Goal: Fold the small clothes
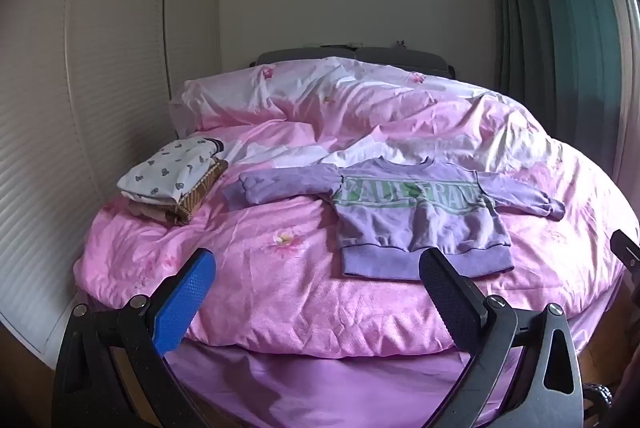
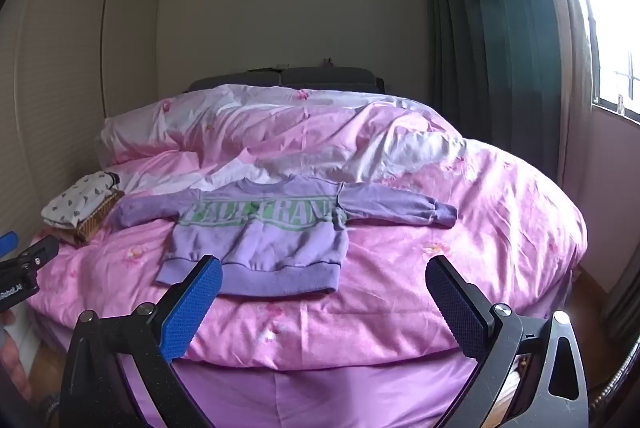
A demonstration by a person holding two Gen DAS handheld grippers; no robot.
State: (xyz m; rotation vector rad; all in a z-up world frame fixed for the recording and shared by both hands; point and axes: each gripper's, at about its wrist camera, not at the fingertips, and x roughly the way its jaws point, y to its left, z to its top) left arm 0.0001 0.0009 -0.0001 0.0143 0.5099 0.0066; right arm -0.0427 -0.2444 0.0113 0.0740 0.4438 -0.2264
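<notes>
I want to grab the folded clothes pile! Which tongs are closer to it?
Left. The left tongs hang open over the bed's near edge, with the folded pile just ahead toward their left. The right tongs are open in front of the purple sweatshirt, with the pile far off left.

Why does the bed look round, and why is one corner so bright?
Left wrist view: the fisheye lens bends the bed into a dome. Right wrist view: same bend, and daylight through the window washes out the top right corner.

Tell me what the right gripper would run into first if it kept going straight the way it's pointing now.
Probably the pink duvet at the bed's near edge, just right of the purple sweatshirt. The right gripper is open and empty; depth is hard to judge.
</notes>
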